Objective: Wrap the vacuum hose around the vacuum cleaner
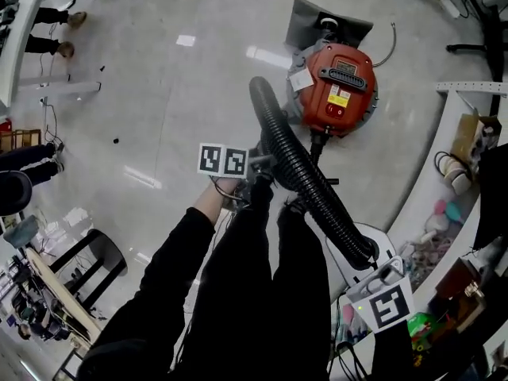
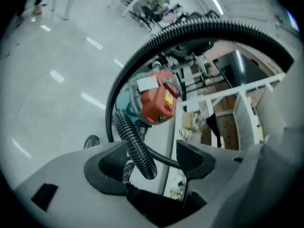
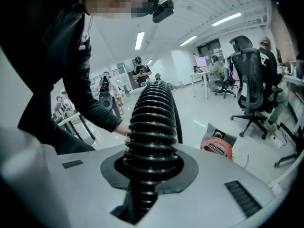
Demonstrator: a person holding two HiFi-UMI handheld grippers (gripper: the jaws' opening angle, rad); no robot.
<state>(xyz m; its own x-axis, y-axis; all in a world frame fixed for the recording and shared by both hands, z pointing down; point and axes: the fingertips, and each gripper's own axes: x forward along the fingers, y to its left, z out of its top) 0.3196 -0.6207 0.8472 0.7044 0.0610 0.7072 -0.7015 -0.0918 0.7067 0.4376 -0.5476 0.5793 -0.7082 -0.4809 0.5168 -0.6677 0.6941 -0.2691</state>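
Glossy pale flooring is reflecting the ceiling lights beneath the whole scene. Nearest, at about 4 o'clock from the person's legs, the right gripper is clamping the black ribbed vacuum hose close to its free end, its jaws pressing in on the ribs. At 12 o'clock, just ahead of the legs, the left gripper is holding its jaws apart. A stretch of hose is passing through the gap, nearer one jaw, and nothing is squeezing it. From there the hose is arching up and over toward 1 o'clock, where it is dropping to the red vacuum cleaner standing on the floor, well apart from both grippers.

Judging from this, the wrapping is only beginning: the hose is hanging in one loose loop in the air, and no turn is lying around the body yet. The next move is probably calling for carrying the clamped end out toward 1 o'clock and swinging it round the red body. The left gripper would be guiding the slack so the stiff hose is not springing off.

Farther off, at 3 o'clock, a white counter is carrying clutter, among it a cardboard box whose contents are not showing clearly.
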